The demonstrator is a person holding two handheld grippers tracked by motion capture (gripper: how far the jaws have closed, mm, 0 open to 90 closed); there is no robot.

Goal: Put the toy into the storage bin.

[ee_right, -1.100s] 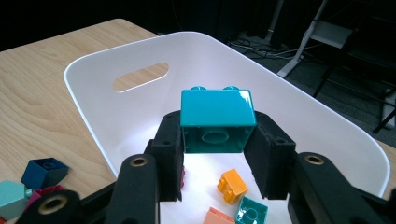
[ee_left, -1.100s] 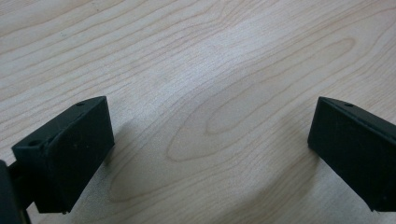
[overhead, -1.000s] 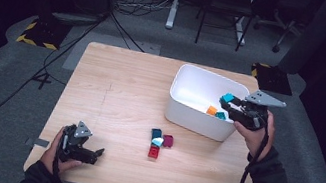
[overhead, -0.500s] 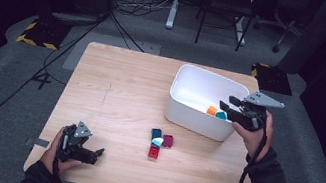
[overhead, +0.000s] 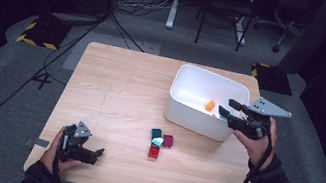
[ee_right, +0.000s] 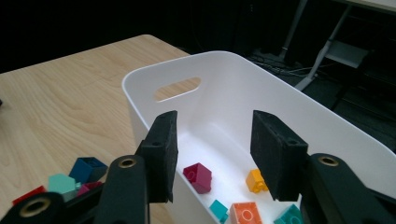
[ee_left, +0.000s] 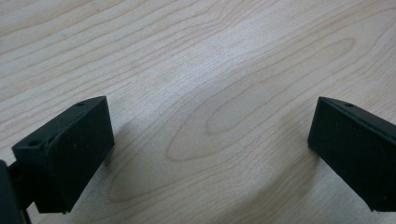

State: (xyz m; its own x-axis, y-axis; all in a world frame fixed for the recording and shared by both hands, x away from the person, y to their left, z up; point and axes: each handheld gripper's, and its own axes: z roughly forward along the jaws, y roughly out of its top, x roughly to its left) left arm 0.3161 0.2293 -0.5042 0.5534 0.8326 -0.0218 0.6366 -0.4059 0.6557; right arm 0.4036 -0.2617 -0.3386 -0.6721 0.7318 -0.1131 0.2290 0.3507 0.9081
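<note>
My right gripper (overhead: 227, 108) hangs over the near right rim of the white plastic tub (overhead: 183, 106), right of centre in the high view. Its black jaws stand apart with nothing between them. In the right gripper view the same gripper (ee_right: 214, 154) rises from the bottom edge, the gap between the jaws looking straight down into the tub (ee_right: 140, 100).

The tub is a deep oblong bin with rounded corners, smooth glossy walls and an oval handle slot cut in its far end wall. On its floor lie small plastic studded bricks: a dark magenta brick (ee_right: 198, 177) tilted on its side, a yellow-orange brick (ee_right: 256, 180) beside the right jaw, an orange brick (ee_right: 245, 213) with its studs up at the bottom edge, a small teal piece (ee_right: 218, 209) left of it and a teal brick (ee_right: 290, 217) to its right. In the high view I can make out only the orange brick (overhead: 210, 105).

Outside the tub, on the pale wooden table (overhead: 116, 88), a small cluster sits just below centre: a dark blue brick (overhead: 157, 133), a magenta brick (overhead: 168, 141), a light teal brick (overhead: 157, 142) and a red brick (overhead: 154, 152), packed close together.

My left gripper (overhead: 98, 153) rests on the table at the lower left, jaws wide apart and empty; in the left gripper view (ee_left: 212, 140) bare wood grain lies between them.
</note>
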